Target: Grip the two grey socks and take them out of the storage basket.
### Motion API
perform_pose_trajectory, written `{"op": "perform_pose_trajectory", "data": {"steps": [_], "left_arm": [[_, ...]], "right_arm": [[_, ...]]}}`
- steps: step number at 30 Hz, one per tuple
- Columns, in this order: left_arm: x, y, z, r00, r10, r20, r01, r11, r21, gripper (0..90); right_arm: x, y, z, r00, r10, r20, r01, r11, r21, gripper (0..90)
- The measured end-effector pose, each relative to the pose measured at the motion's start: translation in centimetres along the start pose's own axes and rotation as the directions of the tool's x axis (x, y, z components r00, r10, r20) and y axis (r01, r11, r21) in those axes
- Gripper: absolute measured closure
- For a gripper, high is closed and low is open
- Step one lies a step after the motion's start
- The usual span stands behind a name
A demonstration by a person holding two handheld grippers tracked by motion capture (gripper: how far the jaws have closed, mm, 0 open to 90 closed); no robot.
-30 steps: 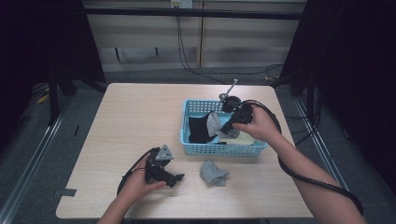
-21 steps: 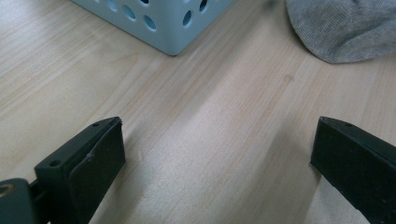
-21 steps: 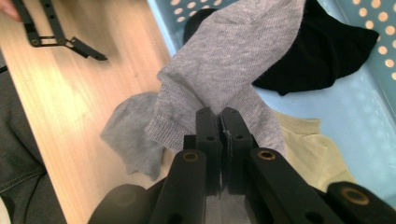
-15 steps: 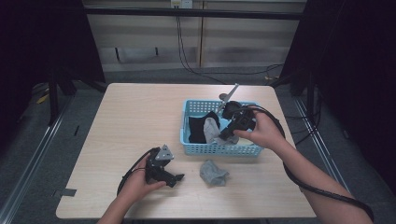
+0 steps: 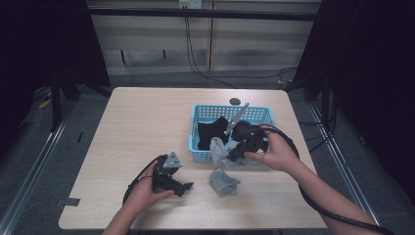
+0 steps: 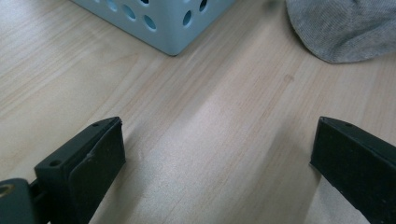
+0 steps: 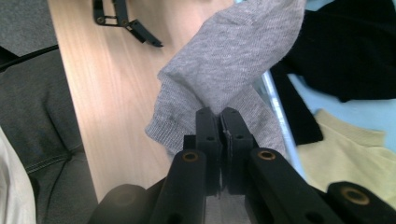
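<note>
Right claw was clamped on a grey sock, jaws pressed together on the fabric, the sock hanging over the near rim of the blue basket, partly above the table. Left claw rested low over the table with jaws spread wide and nothing between them. A second grey sock lay crumpled on the table just in front of the basket; black cloth sat inside the basket.

No readable txt, no labels, no brands, no nos. on anything
</note>
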State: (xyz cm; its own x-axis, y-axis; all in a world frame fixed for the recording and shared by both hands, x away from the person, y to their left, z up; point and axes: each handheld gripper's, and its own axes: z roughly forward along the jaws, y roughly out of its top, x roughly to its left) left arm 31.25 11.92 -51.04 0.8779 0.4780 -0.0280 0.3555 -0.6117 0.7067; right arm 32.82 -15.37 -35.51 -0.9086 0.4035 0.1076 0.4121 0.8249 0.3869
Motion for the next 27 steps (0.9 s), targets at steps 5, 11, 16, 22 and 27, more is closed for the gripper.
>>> {"op": "perform_pose_trajectory", "data": {"steps": [5, 11, 16, 22, 27], "left_arm": [[0.0, 0.0, 0.0, 1.0, 0.0, 0.0, 0.0, 1.0, 0.0, 2.3], [0.0, 0.0, 0.0, 1.0, 0.0, 0.0, 0.0, 1.0, 0.0, 2.3], [0.0, 0.0, 0.0, 1.0, 0.0, 0.0, 0.0, 1.0, 0.0, 2.3], [0.0, 0.0, 0.0, 1.0, 0.0, 0.0, 0.0, 1.0, 0.0, 2.3], [0.0, 0.0, 0.0, 1.0, 0.0, 0.0, 0.0, 1.0, 0.0, 2.3]], "right_arm": [[1.1, -0.8, 1.1, 0.9998, -0.018, -0.012, 0.018, 1.0, 0.008, 87.6], [1.9, -1.5, 2.6, 0.9994, -0.018, -0.028, 0.018, 1.0, 0.011, 87.5], [1.8, -2.0, 3.9, 0.9987, -0.022, -0.046, 0.023, 0.999, 0.027, 87.5], [1.6, -2.3, 5.2, 0.999, -0.026, -0.037, 0.028, 0.999, 0.043, 87.4], [1.6, -2.2, 6.5, 0.9996, -0.001, -0.027, 0.003, 0.998, 0.066, 87.2]]}}
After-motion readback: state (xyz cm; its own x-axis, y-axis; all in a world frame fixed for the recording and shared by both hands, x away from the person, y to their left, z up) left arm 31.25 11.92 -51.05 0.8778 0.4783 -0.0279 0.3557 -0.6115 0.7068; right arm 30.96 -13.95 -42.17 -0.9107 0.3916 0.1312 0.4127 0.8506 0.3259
